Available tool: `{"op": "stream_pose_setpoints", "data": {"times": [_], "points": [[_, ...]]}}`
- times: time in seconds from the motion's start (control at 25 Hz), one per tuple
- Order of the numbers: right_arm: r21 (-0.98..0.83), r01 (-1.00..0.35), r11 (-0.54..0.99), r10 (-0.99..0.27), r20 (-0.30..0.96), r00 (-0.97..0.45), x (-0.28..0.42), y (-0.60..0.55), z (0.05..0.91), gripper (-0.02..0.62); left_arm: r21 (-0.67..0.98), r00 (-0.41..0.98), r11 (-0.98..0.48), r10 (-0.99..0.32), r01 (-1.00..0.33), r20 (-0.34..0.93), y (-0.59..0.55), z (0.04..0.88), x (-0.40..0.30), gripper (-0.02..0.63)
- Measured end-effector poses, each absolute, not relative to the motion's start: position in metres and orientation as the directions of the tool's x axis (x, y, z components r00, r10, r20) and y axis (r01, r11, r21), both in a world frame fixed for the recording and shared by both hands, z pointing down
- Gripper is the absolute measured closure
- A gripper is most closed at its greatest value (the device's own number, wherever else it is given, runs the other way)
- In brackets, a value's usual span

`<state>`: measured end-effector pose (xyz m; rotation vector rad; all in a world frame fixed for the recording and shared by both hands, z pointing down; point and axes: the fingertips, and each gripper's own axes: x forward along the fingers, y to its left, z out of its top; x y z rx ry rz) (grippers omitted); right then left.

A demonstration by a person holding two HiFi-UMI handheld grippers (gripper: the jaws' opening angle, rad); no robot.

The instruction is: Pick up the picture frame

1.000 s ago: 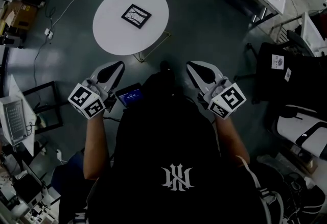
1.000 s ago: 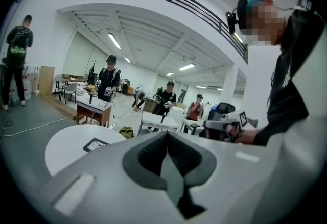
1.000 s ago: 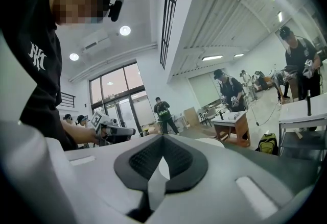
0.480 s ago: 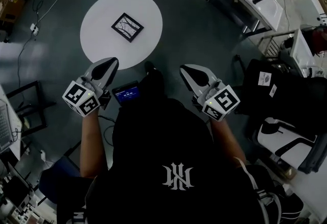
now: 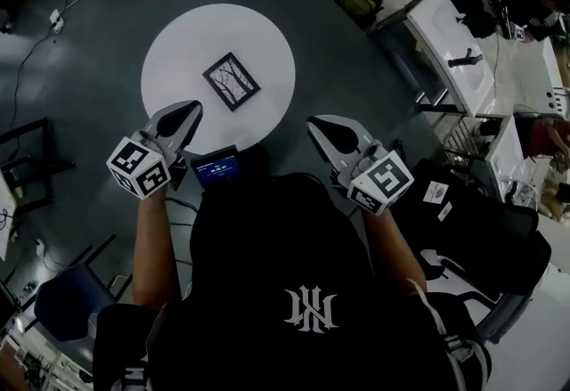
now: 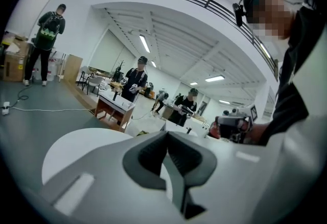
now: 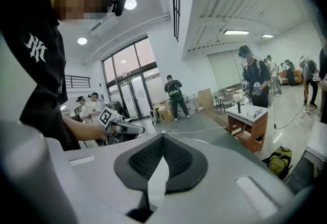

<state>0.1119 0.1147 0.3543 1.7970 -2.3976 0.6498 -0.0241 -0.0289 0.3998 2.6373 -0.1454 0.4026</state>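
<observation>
We hold our left gripper [image 5: 185,109] and right gripper [image 5: 317,125] out in front of us. Both have their jaws shut tight with nothing in them. The small black square picture frame [image 5: 232,81] lies flat on the round white table [image 5: 178,51], just past both grippers and touching neither.

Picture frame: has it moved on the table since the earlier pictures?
No. The picture frame still lies near the middle of the round table.
</observation>
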Motion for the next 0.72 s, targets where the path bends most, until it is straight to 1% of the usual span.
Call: {"op": "stream_pose_setpoints", "data": {"times": [0.24,0.48,0.64,0.72], "points": [[-0.304,-0.906,0.295,-0.861,0.327,-0.389,0.138,0.057,0.374,0.594,0.455,0.927,-0.844,-0.121,-0.284,0.354,-0.061,0.425,-0.022,0.603],[-0.320,-0.849,0.419,-0.771,0.368,-0.519,0.141,-0.001,0.411,0.594,0.479,0.861,-0.750,-0.236,-0.456,0.450,-0.076,0.460,-0.038,0.603],[-0.320,-0.816,0.482,-0.708,0.406,-0.578,0.141,-0.044,0.448,0.592,0.467,0.820,-0.717,-0.258,-0.517,0.511,-0.087,0.488,-0.037,0.591],[-0.343,-0.796,0.499,-0.670,0.430,-0.605,0.137,-0.057,0.472,0.555,0.455,0.794,-0.693,-0.289,-0.559,0.535,-0.095,0.501,-0.040,0.581]]}}
